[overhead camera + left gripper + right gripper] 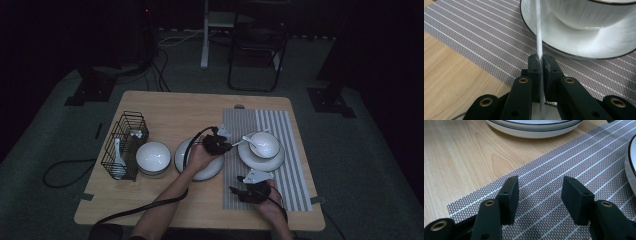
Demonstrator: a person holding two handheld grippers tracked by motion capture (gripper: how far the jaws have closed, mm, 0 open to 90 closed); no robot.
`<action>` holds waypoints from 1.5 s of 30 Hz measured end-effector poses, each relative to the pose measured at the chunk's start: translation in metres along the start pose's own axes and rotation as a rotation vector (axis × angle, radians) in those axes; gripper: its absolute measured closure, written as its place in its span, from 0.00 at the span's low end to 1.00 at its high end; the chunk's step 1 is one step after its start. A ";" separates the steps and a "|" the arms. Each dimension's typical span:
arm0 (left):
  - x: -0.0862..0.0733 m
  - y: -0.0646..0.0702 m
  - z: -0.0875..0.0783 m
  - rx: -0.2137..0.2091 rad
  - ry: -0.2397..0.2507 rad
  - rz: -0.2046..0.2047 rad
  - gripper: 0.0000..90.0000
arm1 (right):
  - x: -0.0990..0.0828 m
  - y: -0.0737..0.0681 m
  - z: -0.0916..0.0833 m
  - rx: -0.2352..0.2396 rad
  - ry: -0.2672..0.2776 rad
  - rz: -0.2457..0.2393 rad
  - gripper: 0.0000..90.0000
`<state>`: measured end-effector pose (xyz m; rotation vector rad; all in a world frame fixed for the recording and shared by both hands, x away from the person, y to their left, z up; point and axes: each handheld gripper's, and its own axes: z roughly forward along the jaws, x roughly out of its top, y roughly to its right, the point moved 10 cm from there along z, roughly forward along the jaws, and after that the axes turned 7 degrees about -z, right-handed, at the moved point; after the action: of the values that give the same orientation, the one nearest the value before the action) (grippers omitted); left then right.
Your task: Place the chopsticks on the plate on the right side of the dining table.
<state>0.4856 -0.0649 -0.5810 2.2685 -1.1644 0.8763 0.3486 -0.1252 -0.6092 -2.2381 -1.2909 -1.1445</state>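
Observation:
My left gripper (540,60) is shut on the thin white handle of a spoon (538,30). The handle runs up to a white plate (584,42) that carries a white bowl (584,12). From above, the left gripper (222,140) sits just left of that plate (260,160), and the spoon (248,140) leans at the bowl (265,144). My right gripper (540,185) stands open with nothing between its jaws, low over the striped grey placemat (554,202). In the high view the right gripper (234,190) is near the mat's front left corner.
A second white plate (181,155) lies on the bare wood left of the placemat (290,150), under the left hand. Further left stand an empty white bowl (153,156) and a black wire basket (125,142) holding a white spoon (117,156). Cables trail off the front edge.

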 end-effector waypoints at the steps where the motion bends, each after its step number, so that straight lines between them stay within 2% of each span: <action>1: 0.001 0.001 0.001 -0.003 0.002 -0.001 0.95 | 0.000 0.000 0.000 0.000 0.000 0.000 0.53; 8: 0.006 0.005 0.007 -0.018 -0.002 0.010 0.95 | 0.000 0.000 0.000 0.000 0.000 0.001 0.53; 22: 0.010 0.007 0.014 -0.036 0.000 -0.006 0.95 | 0.000 0.000 0.000 -0.001 0.002 0.002 0.53; 26: 0.011 0.006 0.009 -0.054 0.018 -0.022 0.92 | 0.000 0.000 0.000 -0.001 0.002 0.002 0.53; 32: 0.017 0.001 -0.006 -0.068 0.060 -0.045 0.91 | 0.000 0.000 0.000 0.000 0.001 0.000 0.53; 36: 0.014 0.001 -0.010 -0.063 0.042 -0.024 0.89 | 0.000 0.000 0.000 -0.001 0.000 0.000 0.53; 41: 0.003 0.005 -0.009 -0.057 0.009 -0.005 0.87 | 0.000 0.000 0.000 0.000 0.000 0.000 0.53; 45: -0.006 0.005 -0.006 -0.053 -0.009 -0.008 0.86 | 0.000 0.000 0.000 0.000 0.000 -0.001 0.53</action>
<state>0.4766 -0.0602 -0.5804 2.2353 -1.1678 0.8237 0.3486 -0.1253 -0.6092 -2.2375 -1.2926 -1.1454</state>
